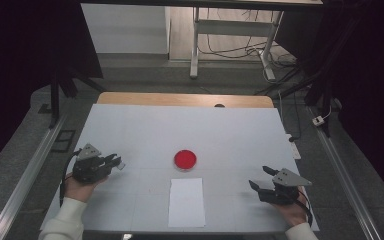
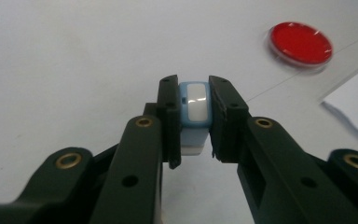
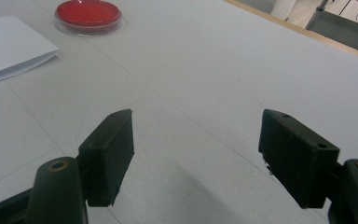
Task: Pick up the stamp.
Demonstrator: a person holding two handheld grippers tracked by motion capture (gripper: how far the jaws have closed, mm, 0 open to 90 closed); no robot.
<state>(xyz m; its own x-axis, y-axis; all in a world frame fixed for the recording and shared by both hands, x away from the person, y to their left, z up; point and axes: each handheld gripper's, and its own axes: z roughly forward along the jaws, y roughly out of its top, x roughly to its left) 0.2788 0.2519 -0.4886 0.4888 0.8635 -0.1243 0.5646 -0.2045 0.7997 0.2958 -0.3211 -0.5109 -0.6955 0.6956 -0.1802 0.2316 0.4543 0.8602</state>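
Left gripper view: my left fingers (image 2: pixel 194 119) clamp small blue-white block (image 2: pixel 194 105) | right fingers (image 3: pixel 200 156) wide apart, empty | keep squeeze firm, carry level toward red dish (image 2: pixel 300 43)

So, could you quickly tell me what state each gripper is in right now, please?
Left gripper: closed on a small blue-and-white block.
Right gripper: open, nothing between its jaws.

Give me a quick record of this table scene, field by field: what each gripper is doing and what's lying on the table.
left gripper: shut on a small blue-and-white block
right gripper: open, nothing between its fingers
red dish: on the table, mid-table, untouched
white paper: flat, just nearer the person than the dish
table: white surface
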